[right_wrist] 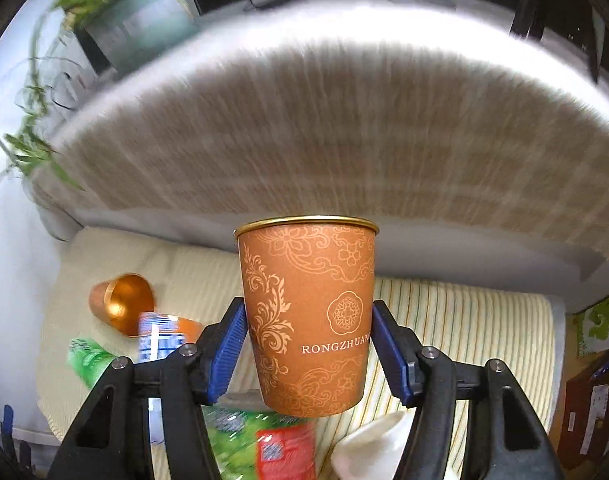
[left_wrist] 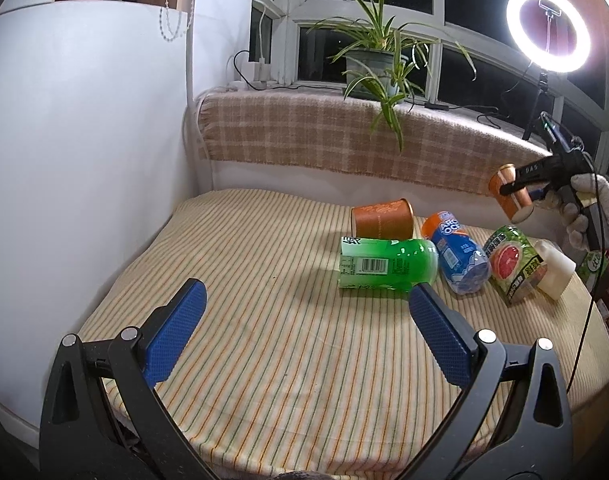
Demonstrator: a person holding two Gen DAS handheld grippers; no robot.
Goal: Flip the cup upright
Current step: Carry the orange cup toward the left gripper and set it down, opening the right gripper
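Observation:
My right gripper (right_wrist: pixel 308 340) is shut on an orange paper cup (right_wrist: pixel 308 316) marked RONGZHUANG, held mouth-up in its own view. In the left wrist view the same cup (left_wrist: pixel 508 192) hangs tilted in the air at the far right, in the right gripper (left_wrist: pixel 518 189), above the striped cushion (left_wrist: pixel 264 320). A second orange cup (left_wrist: pixel 382 220) lies on its side on the cushion; it also shows in the right wrist view (right_wrist: pixel 122 304). My left gripper (left_wrist: pixel 304 328) is open and empty, low over the near part of the cushion.
A green bottle (left_wrist: pixel 388 264), a blue bottle (left_wrist: pixel 458 256) and a grapefruit-label bottle (left_wrist: pixel 516 264) lie beside the fallen cup. A plaid-covered backrest (left_wrist: pixel 344 140), a potted plant (left_wrist: pixel 376 64) and a ring light (left_wrist: pixel 548 26) stand behind. A white wall is at left.

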